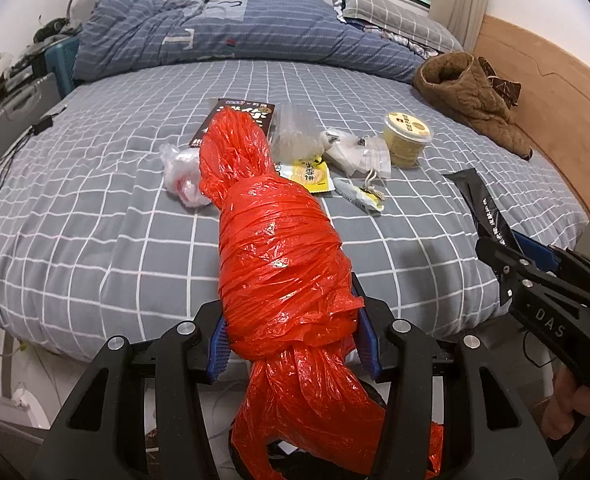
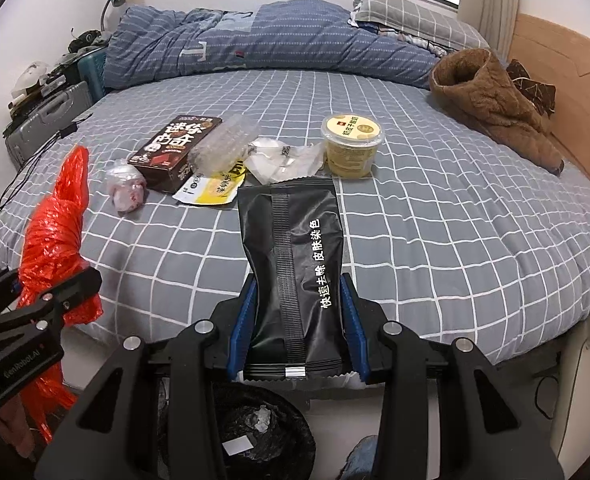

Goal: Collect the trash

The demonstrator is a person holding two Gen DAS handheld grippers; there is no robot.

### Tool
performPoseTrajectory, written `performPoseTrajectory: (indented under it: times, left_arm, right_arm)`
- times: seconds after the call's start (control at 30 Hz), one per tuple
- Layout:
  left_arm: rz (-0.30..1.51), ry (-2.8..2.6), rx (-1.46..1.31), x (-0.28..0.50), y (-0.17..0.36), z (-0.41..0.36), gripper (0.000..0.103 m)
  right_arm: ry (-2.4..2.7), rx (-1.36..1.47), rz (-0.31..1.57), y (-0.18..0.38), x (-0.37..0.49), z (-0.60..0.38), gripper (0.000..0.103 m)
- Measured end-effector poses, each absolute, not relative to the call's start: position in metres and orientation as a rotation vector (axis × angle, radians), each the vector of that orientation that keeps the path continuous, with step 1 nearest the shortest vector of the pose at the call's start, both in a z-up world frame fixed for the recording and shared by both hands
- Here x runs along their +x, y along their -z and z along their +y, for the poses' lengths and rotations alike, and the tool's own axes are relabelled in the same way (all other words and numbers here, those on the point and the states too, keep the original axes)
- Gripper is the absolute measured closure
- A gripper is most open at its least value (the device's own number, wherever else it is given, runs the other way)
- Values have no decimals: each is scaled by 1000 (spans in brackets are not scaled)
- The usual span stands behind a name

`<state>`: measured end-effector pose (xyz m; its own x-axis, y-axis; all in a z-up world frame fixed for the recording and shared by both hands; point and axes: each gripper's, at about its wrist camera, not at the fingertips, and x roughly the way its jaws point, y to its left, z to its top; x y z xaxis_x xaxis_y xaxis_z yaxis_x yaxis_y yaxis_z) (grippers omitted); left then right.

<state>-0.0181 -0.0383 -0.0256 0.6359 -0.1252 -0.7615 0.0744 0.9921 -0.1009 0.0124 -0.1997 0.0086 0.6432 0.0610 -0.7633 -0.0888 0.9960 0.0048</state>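
Observation:
My left gripper (image 1: 295, 344) is shut on a crumpled red plastic bag (image 1: 283, 264) held at the near edge of the bed; the bag also shows in the right wrist view (image 2: 55, 236). My right gripper (image 2: 299, 332) is shut on a black foil pouch (image 2: 295, 248) with white writing, seen too in the left wrist view (image 1: 483, 208). A black-lined trash bin (image 2: 255, 432) sits on the floor below it. More trash lies mid-bed: a dark cookie box (image 2: 175, 148), a clear plastic tray (image 2: 223, 144), a yellow wrapper (image 2: 215, 192), a white bag (image 2: 283, 160), a yellow cup (image 2: 351, 144) and a crumpled clear bag (image 2: 127, 188).
The bed has a grey checked sheet (image 2: 455, 220). A blue duvet (image 2: 255, 40) lies at the back, a brown fleece garment (image 2: 495, 108) at the right by the wooden headboard (image 2: 567, 92). A grey suitcase (image 2: 43, 124) and a cable (image 2: 31, 168) are at the left.

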Motion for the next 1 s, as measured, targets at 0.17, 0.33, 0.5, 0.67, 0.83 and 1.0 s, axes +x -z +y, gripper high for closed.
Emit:
performPoseTrajectory:
  times: [0.17,0.33,0.5,0.67,0.83,1.0]
  left_arm:
    - [871,115,-73,-30,22,-38,54]
    - [858,117,-73,-42,16,-41,54]
    - [855,118,-74,-55,14,-41,54]
    - [858,114,-63,-71,15,-42,54]
    - [868,108,-60,-85,19,-42,54]
    - [878,105,-63,-97,22,-41,54]
  right_arm:
    - [-94,-30,854,-16,-2,-197,64]
    - [-105,-34,848,-19,-15,-193,64]
    - [-110,-26,855,-18,-29,-193,64]
    - [-115,-21,859,-17,-41,-193,64]
    - [-119,-16,865,-16,-52,-193,64]
    - [-124,-16,875,-14,-66,-192,64]
